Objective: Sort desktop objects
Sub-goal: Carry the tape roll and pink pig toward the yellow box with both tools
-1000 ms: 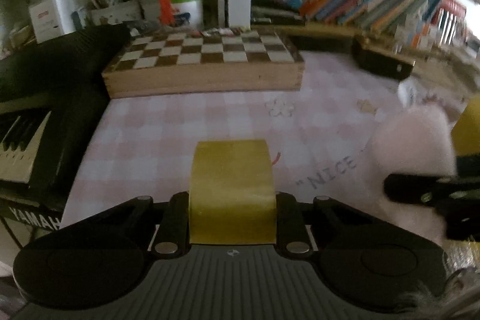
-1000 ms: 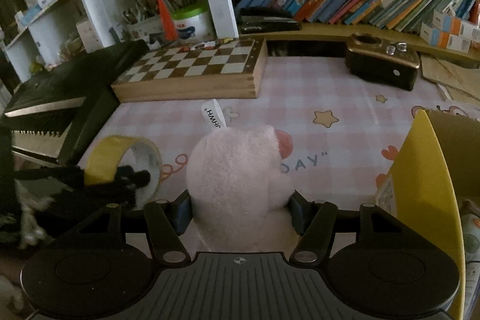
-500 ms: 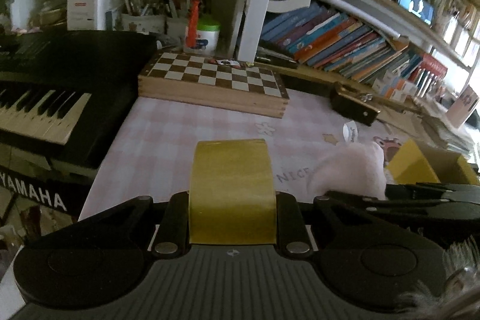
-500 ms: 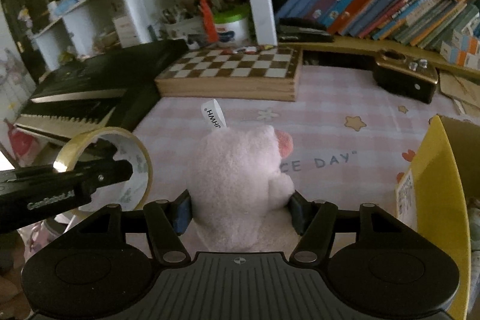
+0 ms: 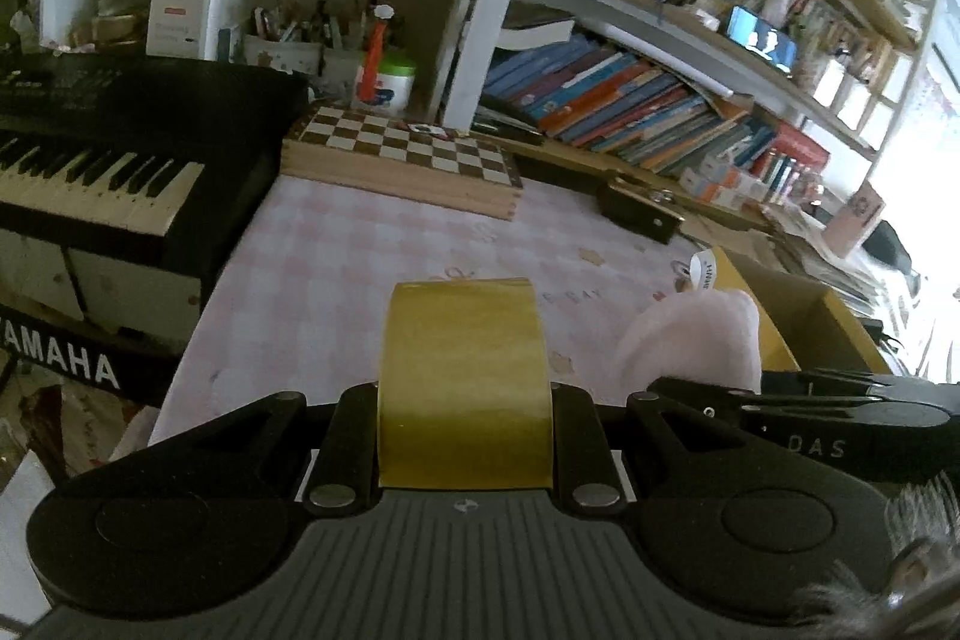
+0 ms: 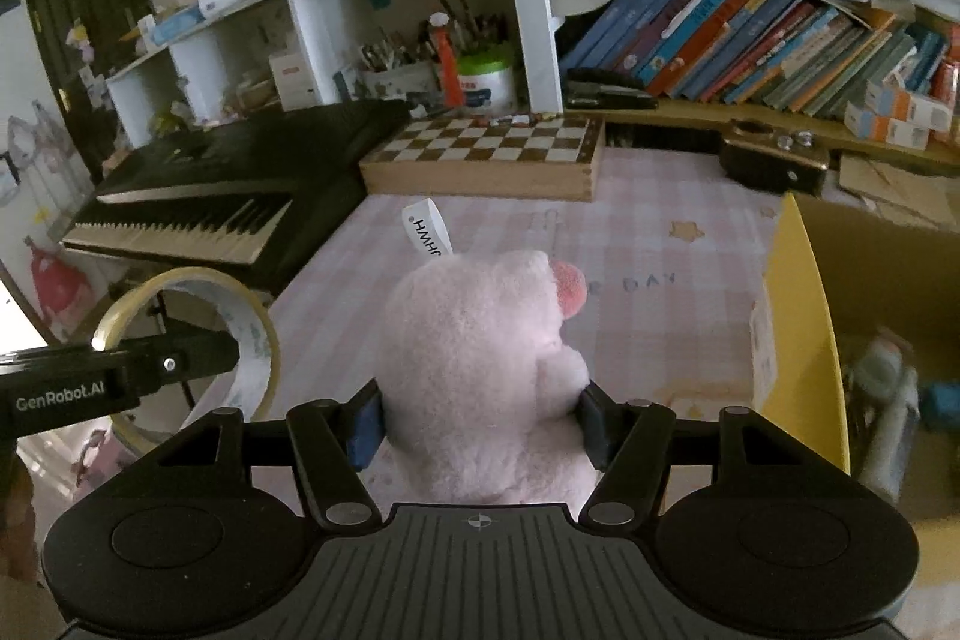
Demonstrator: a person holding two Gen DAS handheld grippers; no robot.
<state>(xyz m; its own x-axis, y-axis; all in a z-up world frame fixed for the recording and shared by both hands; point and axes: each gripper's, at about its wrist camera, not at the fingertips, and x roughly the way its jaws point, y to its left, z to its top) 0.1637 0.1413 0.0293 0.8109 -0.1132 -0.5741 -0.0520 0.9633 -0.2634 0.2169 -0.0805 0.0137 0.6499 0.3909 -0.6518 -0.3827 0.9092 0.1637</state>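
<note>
Pink checked desk [image 6: 660,244], chessboard [image 6: 486,148] behind; left tongs [image 5: 465,400] gripping tape [image 5: 465,388], right tongs [image 6: 480,418] gripping plush [image 6: 480,370].

Left gripper [image 5: 465,436]: jaws clamped on tape roll [image 5: 465,388], held aloft.
Right gripper [image 6: 480,421]: jaws clamped on plush toy [image 6: 480,370], alongside.

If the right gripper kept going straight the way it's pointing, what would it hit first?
Probably the chessboard box. The right gripper, shut on the pink plush toy, points over bare pink tablecloth toward it, though its height above the cloth is unclear.
</note>
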